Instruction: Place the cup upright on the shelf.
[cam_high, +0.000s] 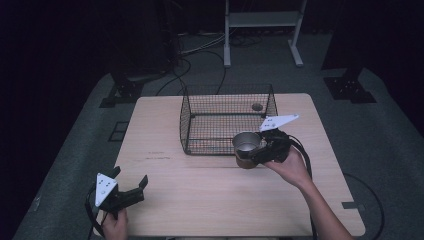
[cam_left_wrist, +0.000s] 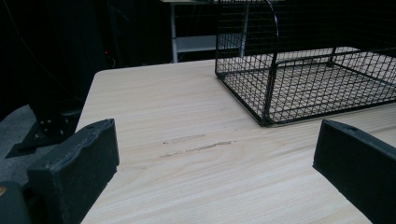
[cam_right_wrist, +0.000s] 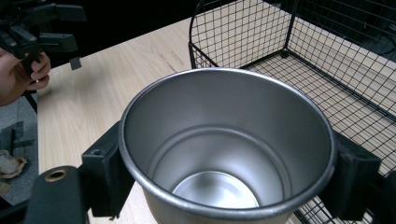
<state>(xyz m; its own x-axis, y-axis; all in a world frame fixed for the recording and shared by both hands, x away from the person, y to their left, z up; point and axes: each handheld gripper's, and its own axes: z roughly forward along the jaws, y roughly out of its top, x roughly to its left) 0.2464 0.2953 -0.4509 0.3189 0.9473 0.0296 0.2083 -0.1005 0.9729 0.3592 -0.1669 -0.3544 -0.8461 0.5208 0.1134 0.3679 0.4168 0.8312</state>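
A shiny metal cup (cam_high: 245, 140) hangs upright just above the table, right in front of the near right corner of a black wire basket (cam_high: 227, 117). My right gripper (cam_high: 248, 150) is shut on the cup, one black jaw on each side of its wall. In the right gripper view the cup (cam_right_wrist: 224, 154) is empty, gripped by the right gripper (cam_right_wrist: 228, 177), with the basket (cam_right_wrist: 327, 60) just behind it. My left gripper (cam_high: 130, 177) rests open at the table's front left corner. In the left gripper view nothing lies between the left gripper (cam_left_wrist: 215, 168) jaws, and the basket (cam_left_wrist: 303, 79) stands ahead to the right.
The light wooden table (cam_high: 200, 200) has a round hole (cam_high: 257, 106) under the basket's far right. Beyond it are a white frame stand (cam_high: 262, 20), floor cables (cam_high: 200, 50) and black stand bases (cam_high: 350, 87). The other hand with its gripper (cam_right_wrist: 42, 32) shows at the table's edge.
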